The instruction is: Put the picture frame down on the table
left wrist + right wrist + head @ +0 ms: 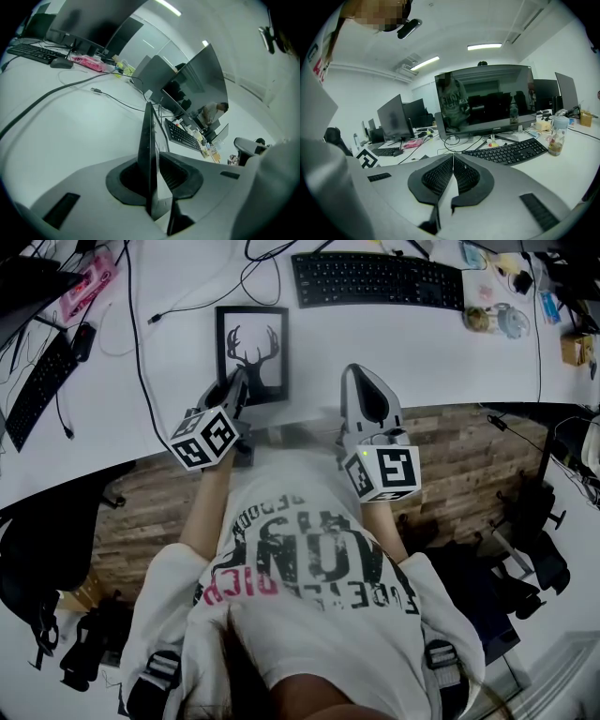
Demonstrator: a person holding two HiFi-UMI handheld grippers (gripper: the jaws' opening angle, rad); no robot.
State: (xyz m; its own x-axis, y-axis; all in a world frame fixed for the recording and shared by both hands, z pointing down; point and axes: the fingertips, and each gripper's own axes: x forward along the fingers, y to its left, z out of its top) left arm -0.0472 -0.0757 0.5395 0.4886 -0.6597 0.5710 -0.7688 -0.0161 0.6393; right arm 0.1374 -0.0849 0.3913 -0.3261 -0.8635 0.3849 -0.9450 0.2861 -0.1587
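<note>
The black picture frame [251,352], with a deer-head silhouette in it, is over the white table [441,362] close to the front edge. My left gripper [236,390] is shut on its lower left edge. In the left gripper view the frame [149,131] shows edge-on between the jaws of that gripper [153,161]. I cannot tell whether the frame touches the tabletop. My right gripper [361,373] hovers at the table's front edge, just right of the frame. It [453,157] is shut with nothing between its pads.
A black keyboard [375,279] lies behind the frame and a second keyboard [37,385] at far left. Black cables [141,334] cross the table left of the frame. Small jars [497,317] stand at back right. A monitor [487,98] faces the right gripper.
</note>
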